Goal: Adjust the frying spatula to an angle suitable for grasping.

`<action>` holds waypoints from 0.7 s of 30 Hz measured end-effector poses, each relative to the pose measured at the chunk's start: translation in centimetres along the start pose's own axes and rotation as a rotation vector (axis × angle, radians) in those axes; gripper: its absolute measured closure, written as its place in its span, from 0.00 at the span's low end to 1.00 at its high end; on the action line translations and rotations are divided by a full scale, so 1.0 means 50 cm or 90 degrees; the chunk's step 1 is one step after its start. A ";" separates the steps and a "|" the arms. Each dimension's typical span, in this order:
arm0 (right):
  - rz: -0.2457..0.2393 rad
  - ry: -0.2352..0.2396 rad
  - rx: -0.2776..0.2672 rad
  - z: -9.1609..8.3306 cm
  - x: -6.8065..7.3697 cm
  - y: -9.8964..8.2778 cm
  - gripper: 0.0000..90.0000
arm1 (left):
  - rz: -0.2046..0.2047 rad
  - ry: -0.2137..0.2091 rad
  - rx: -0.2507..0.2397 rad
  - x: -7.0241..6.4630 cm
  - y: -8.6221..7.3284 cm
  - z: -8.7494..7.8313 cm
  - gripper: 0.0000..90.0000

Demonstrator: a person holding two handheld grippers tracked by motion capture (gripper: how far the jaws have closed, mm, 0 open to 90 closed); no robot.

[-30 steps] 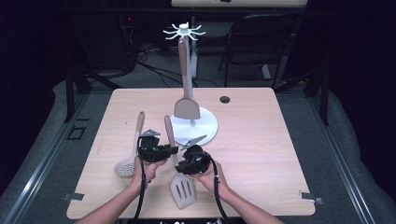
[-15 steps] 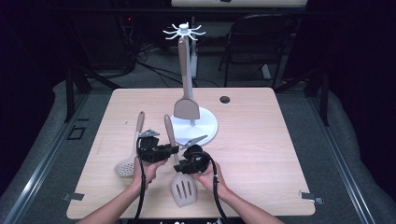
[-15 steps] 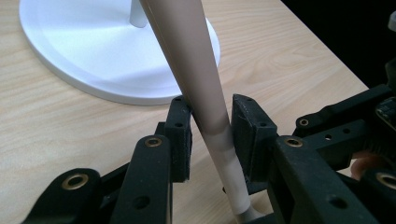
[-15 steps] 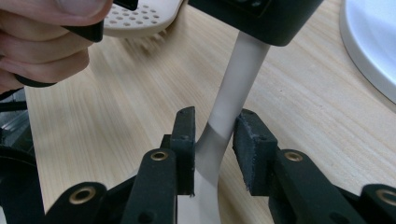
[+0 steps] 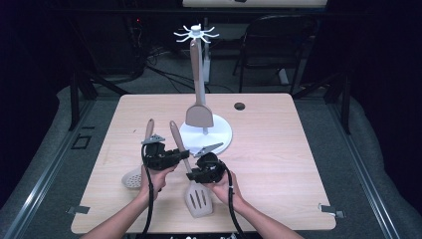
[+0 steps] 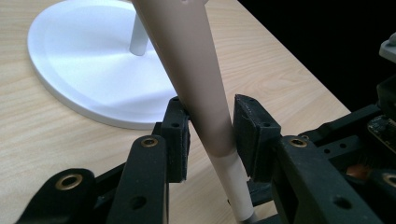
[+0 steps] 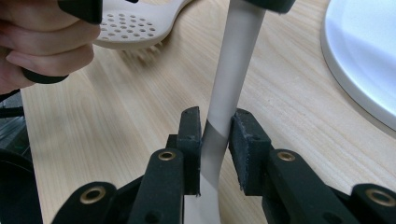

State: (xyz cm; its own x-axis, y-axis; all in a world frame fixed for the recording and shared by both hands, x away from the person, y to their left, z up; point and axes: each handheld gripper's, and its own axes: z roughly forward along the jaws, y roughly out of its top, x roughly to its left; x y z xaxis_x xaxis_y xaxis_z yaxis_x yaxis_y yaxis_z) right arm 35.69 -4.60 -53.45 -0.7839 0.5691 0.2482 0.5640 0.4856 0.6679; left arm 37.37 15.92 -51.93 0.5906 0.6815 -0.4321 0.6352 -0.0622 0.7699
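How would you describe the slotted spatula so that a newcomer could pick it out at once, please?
Start at the white stand base mid-table. Toward the person, two utensils lie on the table; the slotted spatula has long slots, unlike the round-holed skimmer at its left.

Your left hand-held gripper (image 5: 185, 153) hides the middle of the slotted spatula's (image 5: 198, 199) handle. In the left gripper view the handle (image 6: 196, 70) runs off the top edge, and the white stand base (image 6: 93, 70) is cut off too. In the right gripper view the holey spoon (image 7: 135, 30) is cut by the top edge.
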 end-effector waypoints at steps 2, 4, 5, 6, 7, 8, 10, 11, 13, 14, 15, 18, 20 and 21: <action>0.000 0.003 0.000 0.000 0.000 0.000 0.83 | -0.006 -0.007 -0.006 0.002 0.001 -0.002 0.75; 0.001 0.007 -0.001 0.000 0.000 0.001 0.83 | -0.008 -0.016 -0.008 0.002 0.003 -0.003 0.76; -0.001 0.009 -0.001 -0.001 0.000 0.002 0.83 | -0.007 -0.018 -0.006 0.000 0.005 -0.004 0.77; -0.002 0.010 -0.002 -0.001 0.000 0.002 0.82 | -0.006 -0.022 -0.004 -0.002 0.006 -0.005 0.78; -0.002 0.010 -0.003 -0.002 0.000 0.002 0.82 | -0.006 -0.026 -0.006 -0.005 0.008 -0.005 0.79; -0.002 0.013 -0.003 -0.003 0.000 0.002 0.81 | 0.004 -0.027 -0.003 -0.010 0.012 -0.006 0.79; -0.010 0.013 -0.009 -0.010 0.002 0.004 0.81 | 0.015 -0.047 -0.010 -0.015 0.016 -0.012 0.80; -0.017 0.014 -0.016 -0.013 0.002 0.004 0.81 | 0.017 -0.054 -0.015 -0.018 0.017 -0.014 0.81; -0.020 0.014 -0.018 -0.021 0.004 0.007 0.80 | 0.019 -0.068 -0.020 -0.021 0.019 -0.017 0.82; -0.021 0.012 -0.022 -0.022 0.004 0.008 0.78 | 0.014 -0.075 -0.025 -0.023 0.020 -0.018 0.82; -0.023 0.017 -0.024 -0.026 0.004 0.009 0.75 | 0.012 -0.078 -0.027 -0.024 0.021 -0.020 0.83; -0.024 0.017 -0.026 -0.035 0.003 0.010 0.69 | 0.009 -0.086 -0.036 -0.025 0.026 -0.024 0.84; -0.022 0.015 -0.029 -0.042 0.001 0.010 0.64 | 0.008 -0.085 -0.042 -0.023 0.030 -0.028 0.84; -0.021 0.015 -0.029 -0.046 -0.001 0.010 0.62 | 0.008 -0.084 -0.046 -0.021 0.032 -0.030 0.84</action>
State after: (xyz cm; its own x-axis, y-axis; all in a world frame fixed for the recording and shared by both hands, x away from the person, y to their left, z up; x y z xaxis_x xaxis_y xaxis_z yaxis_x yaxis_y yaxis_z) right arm 35.40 -5.90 -51.49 -0.8085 0.5367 0.2414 0.5253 0.4730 0.7074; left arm 37.02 16.18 -49.52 0.6617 0.5789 -0.4765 0.5925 -0.0143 0.8055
